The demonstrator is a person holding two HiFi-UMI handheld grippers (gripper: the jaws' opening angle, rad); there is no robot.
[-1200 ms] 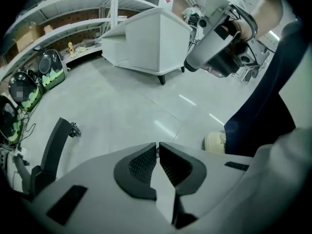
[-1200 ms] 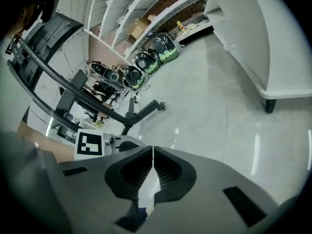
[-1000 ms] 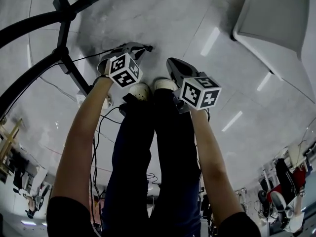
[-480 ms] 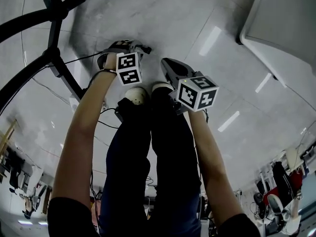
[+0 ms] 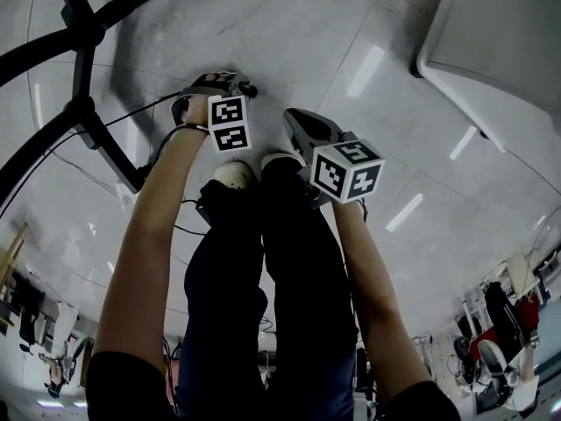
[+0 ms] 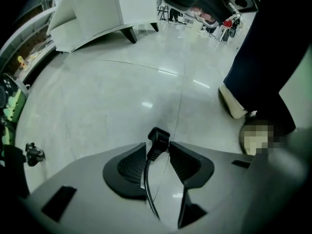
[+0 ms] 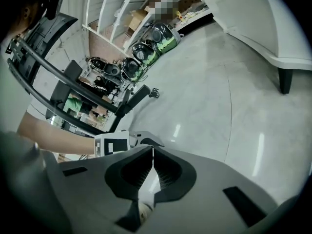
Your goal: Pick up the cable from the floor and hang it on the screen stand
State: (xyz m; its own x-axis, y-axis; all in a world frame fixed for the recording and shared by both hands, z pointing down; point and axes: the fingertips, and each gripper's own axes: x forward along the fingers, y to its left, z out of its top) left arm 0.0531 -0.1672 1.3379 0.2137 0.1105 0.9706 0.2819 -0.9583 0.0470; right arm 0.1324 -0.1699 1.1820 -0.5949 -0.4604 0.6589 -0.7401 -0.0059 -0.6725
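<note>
Left gripper lowered, jaws just opened around cable

The left gripper points down at a glossy pale grey floor, and its grey jaws with dark ribbed pads have just been opening and now stand apart. Between them runs a thin black cable, its cord close along the inner edge of the left-hand pad, and its moulded black plug sits at the jaw tips; neither pad presses on it. At the right stand a dark trouser leg and a cream shoe. A white cabinet base on a dark tapered foot fills the upper left.
</note>
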